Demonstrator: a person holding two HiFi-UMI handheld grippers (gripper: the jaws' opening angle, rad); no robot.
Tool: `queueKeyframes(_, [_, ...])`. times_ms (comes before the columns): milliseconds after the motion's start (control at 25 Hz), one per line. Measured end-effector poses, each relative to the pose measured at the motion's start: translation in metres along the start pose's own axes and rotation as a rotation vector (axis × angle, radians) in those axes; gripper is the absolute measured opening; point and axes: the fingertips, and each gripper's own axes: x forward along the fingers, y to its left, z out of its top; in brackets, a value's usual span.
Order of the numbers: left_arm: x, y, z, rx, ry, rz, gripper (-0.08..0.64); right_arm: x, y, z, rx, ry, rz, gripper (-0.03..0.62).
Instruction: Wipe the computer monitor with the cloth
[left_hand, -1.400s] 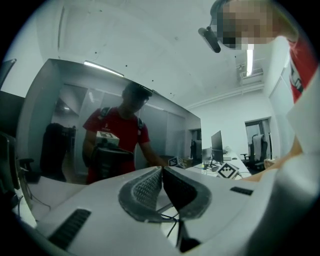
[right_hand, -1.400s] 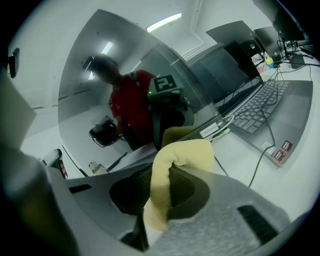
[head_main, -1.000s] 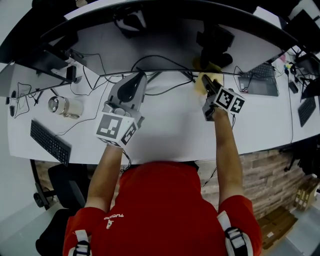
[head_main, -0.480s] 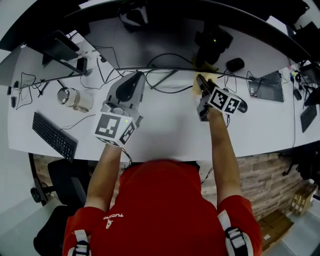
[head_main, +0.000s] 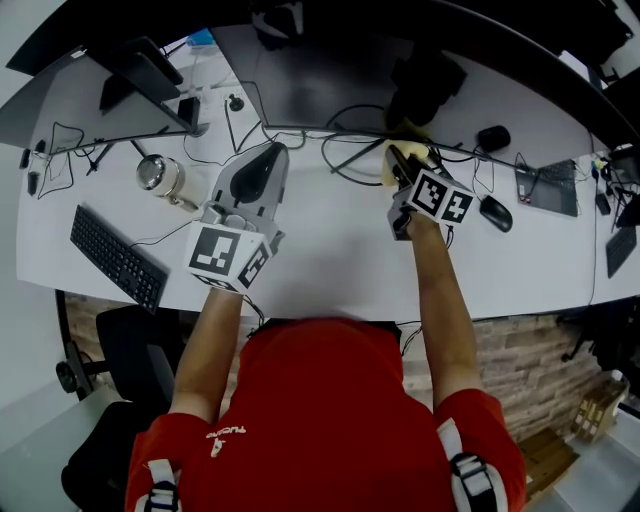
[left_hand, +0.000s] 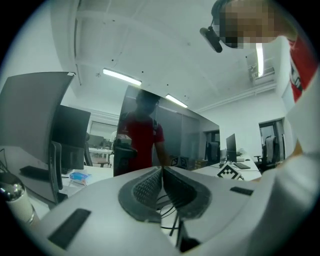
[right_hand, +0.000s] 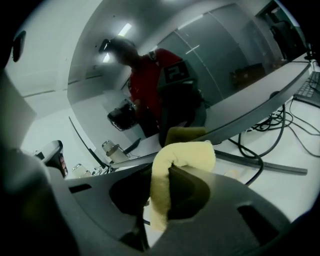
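Cloth (right_hand: 182, 155), yellow and folded over, is pinched tight in the right gripper (right_hand: 160, 181), jaws clamped on it with the fold poking out front. Its leading fold now meets its own reflection at the lower edge of the monitor (right_hand: 215, 70). Over the last second that gripper has edged forward off the open tabletop (head_main: 330, 260) and up to the screen, so contact looks made or a whisker away, and the first wiping stroke looks ready to begin. Cables (right_hand: 255, 165) trail just below the screen edge, a snag risk on low passes. The left gripper (left_hand: 161, 172) stays parked over the tabletop, jaws pressed together on nothing.
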Motion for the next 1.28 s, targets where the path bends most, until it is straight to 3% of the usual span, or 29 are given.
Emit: queueKeyframes(1280, [-0.106, 0.118, -0.002, -0.02, 0.0, 0.174, 0.012, 0.141, 0.199, -0.075, -0.057, 0.111, 0.209, 0.061])
